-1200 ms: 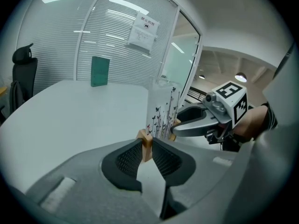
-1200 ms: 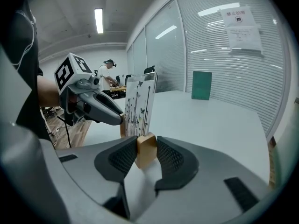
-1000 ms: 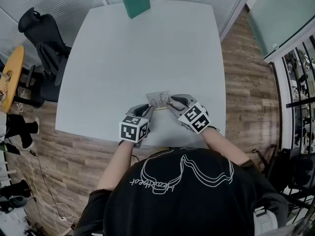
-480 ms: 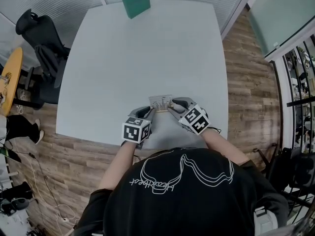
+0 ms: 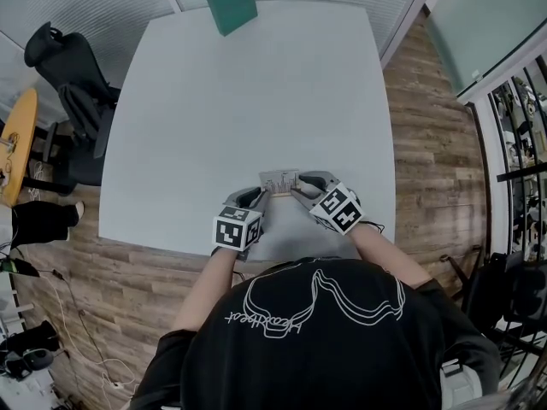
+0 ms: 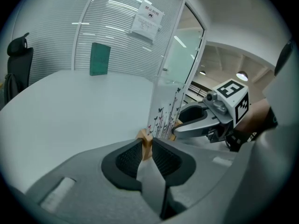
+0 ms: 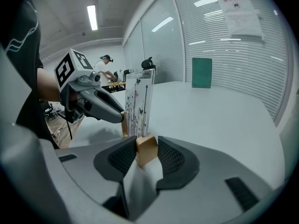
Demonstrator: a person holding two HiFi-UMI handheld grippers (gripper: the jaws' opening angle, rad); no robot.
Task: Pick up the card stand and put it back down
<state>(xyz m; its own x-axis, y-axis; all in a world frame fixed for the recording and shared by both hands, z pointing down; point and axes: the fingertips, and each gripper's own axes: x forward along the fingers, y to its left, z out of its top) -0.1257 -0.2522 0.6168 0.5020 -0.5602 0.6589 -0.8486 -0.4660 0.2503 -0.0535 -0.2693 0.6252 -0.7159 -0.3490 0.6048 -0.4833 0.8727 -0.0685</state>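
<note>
The card stand [image 5: 279,180] is a clear upright panel printed with small butterflies, set in a light wooden base, low over the white table [image 5: 248,92] near its front edge. My left gripper [image 5: 259,194] is shut on the base's left end; its pads pinch the wood [image 6: 146,143]. My right gripper [image 5: 297,184] is at the other end. Its jaws are opening, with the wooden end block [image 7: 146,149] still between the pads and barely free of them. The panel [image 7: 138,106] rises just beyond.
A green book [image 5: 230,0] stands upright at the table's far edge. A black office chair [image 5: 73,84] sits off the left side on the wood floor. Glass walls with blinds run behind the table.
The right gripper's jaws have spread slightly around the base's end. Both grippers and the stand stay at about the same spot on the table.
</note>
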